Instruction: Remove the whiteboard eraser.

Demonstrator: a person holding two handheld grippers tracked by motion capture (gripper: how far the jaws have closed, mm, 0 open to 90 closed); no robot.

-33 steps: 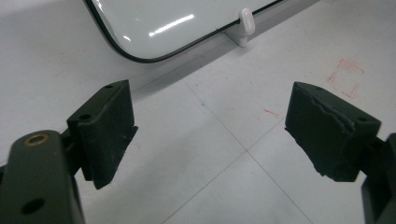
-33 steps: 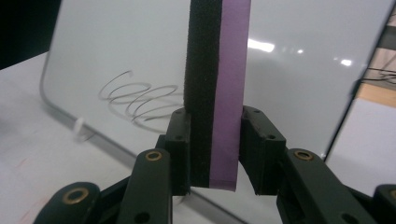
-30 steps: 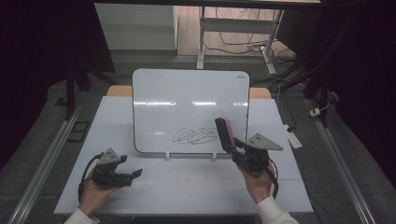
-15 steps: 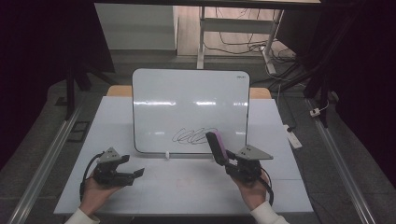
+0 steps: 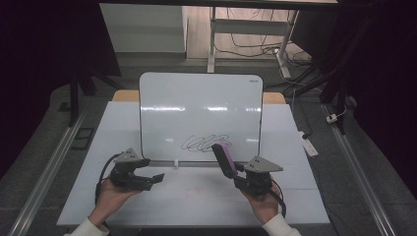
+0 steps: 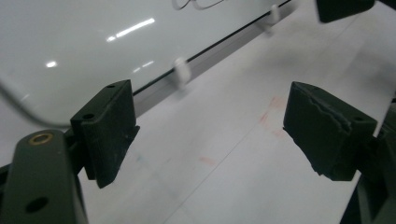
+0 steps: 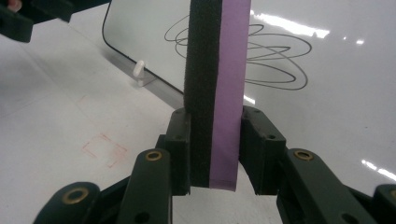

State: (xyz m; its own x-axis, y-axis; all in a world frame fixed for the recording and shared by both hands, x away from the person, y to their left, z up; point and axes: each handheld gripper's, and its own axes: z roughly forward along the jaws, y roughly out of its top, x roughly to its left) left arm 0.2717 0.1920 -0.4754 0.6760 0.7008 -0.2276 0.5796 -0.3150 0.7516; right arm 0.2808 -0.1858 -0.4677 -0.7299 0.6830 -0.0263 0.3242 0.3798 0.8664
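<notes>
Before whiteboard (image 5: pixel 196 110), right claw (image 7: pixel 215 140) pinches eraser (image 7: pixel 215 88); left claw (image 6: pixel 210 135) gapes.

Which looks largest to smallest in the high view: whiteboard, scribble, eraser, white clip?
1. whiteboard
2. scribble
3. eraser, close to the scribble in extent and nearer the camera, so this order is unsure
4. white clip
</notes>
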